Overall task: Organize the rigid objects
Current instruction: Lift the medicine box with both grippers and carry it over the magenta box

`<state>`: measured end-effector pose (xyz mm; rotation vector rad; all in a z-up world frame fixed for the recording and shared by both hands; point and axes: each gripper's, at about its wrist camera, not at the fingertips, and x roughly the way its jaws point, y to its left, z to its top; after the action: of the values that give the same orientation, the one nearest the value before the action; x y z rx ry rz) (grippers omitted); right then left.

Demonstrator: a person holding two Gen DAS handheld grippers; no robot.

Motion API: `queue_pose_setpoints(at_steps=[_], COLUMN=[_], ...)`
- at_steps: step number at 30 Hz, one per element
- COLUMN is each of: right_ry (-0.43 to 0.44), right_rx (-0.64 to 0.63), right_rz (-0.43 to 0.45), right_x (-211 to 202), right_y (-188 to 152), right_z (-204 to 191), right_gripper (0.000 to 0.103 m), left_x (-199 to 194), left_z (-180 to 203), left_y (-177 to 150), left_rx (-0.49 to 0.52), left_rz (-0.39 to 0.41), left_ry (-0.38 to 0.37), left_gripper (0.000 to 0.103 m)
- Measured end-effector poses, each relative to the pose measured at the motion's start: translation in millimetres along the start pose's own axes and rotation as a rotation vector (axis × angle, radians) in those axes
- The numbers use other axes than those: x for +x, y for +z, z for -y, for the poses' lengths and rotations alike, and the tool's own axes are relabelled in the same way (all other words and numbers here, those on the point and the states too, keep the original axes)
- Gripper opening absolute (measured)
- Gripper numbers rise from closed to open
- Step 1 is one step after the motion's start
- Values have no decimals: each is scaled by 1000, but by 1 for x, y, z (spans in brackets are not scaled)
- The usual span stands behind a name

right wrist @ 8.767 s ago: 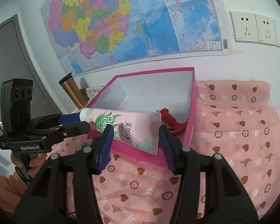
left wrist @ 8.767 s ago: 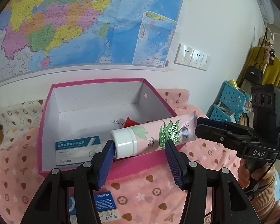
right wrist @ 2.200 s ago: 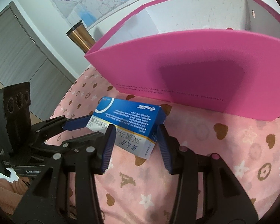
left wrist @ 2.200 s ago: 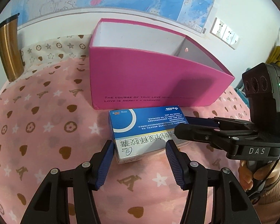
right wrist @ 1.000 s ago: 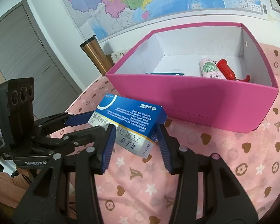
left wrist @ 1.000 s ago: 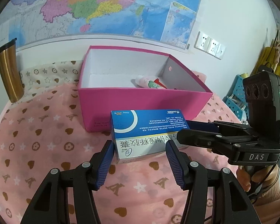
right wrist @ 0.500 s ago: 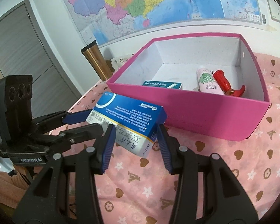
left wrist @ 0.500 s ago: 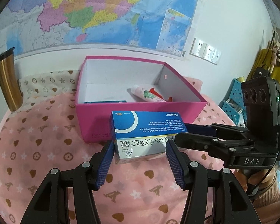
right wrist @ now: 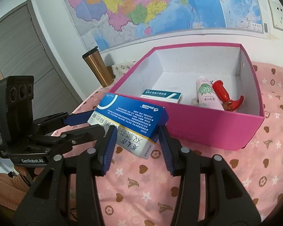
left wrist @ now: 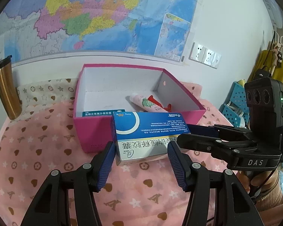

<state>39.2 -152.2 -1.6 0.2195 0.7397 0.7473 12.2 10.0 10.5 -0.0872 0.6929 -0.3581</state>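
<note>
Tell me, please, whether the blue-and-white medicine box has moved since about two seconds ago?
Yes. The medicine box has risen: it lay on the cloth below the pink box's front wall, and now overlaps its rim.

we see the pink box (right wrist: 213, 124) open on top, its near wall standing between us and the inside. its left and rear floor lies bare; a small carton (right wrist: 161, 95) sits near the front, a pink tube (right wrist: 207, 94) and red tool (right wrist: 223, 94) crowd the right side. a copper tumbler (left wrist: 4, 92) stands well left, seemingly clear of the box.
</note>
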Motion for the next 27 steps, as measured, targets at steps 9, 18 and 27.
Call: queue_pose_setpoints(at_steps=[9, 18, 27], right_ry=[-9, -8, -14], right_rx=[-8, -10, -26], right_rz=[11, 17, 35], right_x=[-4, -5, -8], right_y=[7, 11, 19], right_z=[1, 2, 1], right_gripper=[49, 49, 49], left_x=[3, 3, 4], left_z=[1, 2, 4], left_y=[7, 14, 18], left_rx=[-2, 8, 23], left_rz=[5, 17, 24], left_ry=[-8, 0, 8], left_gripper=[57, 57, 57])
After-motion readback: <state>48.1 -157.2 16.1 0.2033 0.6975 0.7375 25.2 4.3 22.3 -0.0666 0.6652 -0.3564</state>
